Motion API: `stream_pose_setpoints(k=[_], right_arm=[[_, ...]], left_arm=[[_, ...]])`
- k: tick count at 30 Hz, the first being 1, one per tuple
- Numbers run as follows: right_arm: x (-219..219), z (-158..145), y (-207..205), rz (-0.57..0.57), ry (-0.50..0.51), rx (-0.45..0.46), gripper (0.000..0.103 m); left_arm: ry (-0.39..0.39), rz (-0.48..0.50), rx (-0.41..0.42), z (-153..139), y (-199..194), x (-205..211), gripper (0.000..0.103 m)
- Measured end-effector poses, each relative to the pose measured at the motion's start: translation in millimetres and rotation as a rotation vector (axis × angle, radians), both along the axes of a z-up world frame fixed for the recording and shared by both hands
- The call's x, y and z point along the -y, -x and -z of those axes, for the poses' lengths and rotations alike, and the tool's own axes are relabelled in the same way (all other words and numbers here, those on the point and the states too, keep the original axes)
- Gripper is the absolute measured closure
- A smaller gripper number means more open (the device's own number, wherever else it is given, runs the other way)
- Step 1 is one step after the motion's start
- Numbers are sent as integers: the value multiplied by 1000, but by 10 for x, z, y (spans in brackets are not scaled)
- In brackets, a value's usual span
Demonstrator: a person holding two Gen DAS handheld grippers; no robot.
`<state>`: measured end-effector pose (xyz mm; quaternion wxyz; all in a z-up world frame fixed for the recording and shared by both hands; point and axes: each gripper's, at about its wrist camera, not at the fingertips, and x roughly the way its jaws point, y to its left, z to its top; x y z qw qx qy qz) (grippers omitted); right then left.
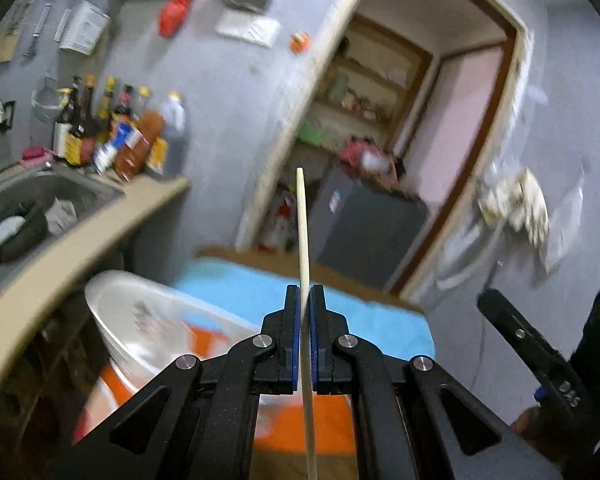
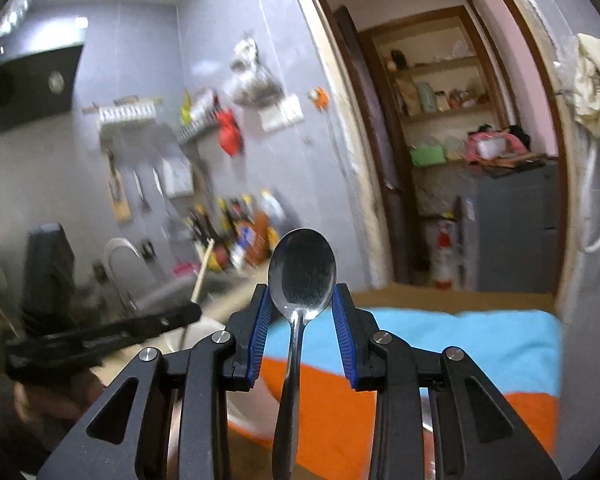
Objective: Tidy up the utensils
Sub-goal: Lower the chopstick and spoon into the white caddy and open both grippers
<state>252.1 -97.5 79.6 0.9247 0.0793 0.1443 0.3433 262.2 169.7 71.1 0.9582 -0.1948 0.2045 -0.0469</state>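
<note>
My left gripper point(image 1: 305, 300) has its fingers clenched on a wooden chopstick point(image 1: 302, 232), pointing upward. My right gripper point(image 2: 300, 300) fingers grasp a metal spoon point(image 2: 302, 272), bowl raised above the fingertips.

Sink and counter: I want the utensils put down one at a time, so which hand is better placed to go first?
Probably the left. Its gripper, shut on the chopstick, has the sink and counter close alongside; the right gripper, holding the spoon, sees them farther off.

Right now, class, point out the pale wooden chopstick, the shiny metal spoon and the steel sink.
Pale wooden chopstick point(image 1: 302, 224): left wrist view, mid-shaft.
Shiny metal spoon point(image 2: 303, 274): right wrist view, bowl.
Steel sink point(image 1: 82, 187): left wrist view, inner wall.
</note>
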Motion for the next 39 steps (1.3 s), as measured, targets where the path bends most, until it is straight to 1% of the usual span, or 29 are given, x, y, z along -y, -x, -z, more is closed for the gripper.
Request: stream_pose_setpoints(k=[3,6,9,12,14,17,21,25,30,32,34,35,37,38,39], right_arm=[[-382,-95,-136,-26,-104,19,74],[-663,-120,-256,-30,-175,17,74],[-892,-105,-334,-20,-206,27,74],[-1049,-34,-379,-15,-198,36,74],[-1096,77,-379,-15,-186,43,74],[-1135,227,-398,-6,-178,34,74],[-1151,437,-399,17,-144,19,74],[-1192,588,-399,25,-100,5,74],[-1212,725,-331,12,-46,-12,73],[-1213,723,-322,3,-25,-21,71],[-1199,737,-309,-11,-8,-40,70],[-1176,741,-299,-17,-4,-50,70],[-1125,740,-279,-27,-4,-68,64],[-1088,731,-270,-33,-6,-79,59],[-1055,718,-258,-35,-12,-83,59]], left_arm=[[27,-56,58,-60,-135,-508,101],[52,-96,101,-35,-301,-920,101],[75,-111,131,51,-398,-1183,101],[92,-117,147,162,-466,-1296,101],[90,-117,154,224,-492,-1313,101],[55,-117,159,336,-486,-1264,101],[-7,-122,164,488,-421,-1118,101],[-37,-142,170,610,-367,-1023,101],[-84,-135,146,685,-310,-972,101],[-86,-116,126,684,-290,-966,100],[-84,-70,82,681,-285,-937,100],[-83,-50,66,676,-278,-924,97],[-73,-29,43,677,-236,-897,91],[-68,-30,35,674,-218,-889,84],[-59,-38,27,660,-182,-875,79]])
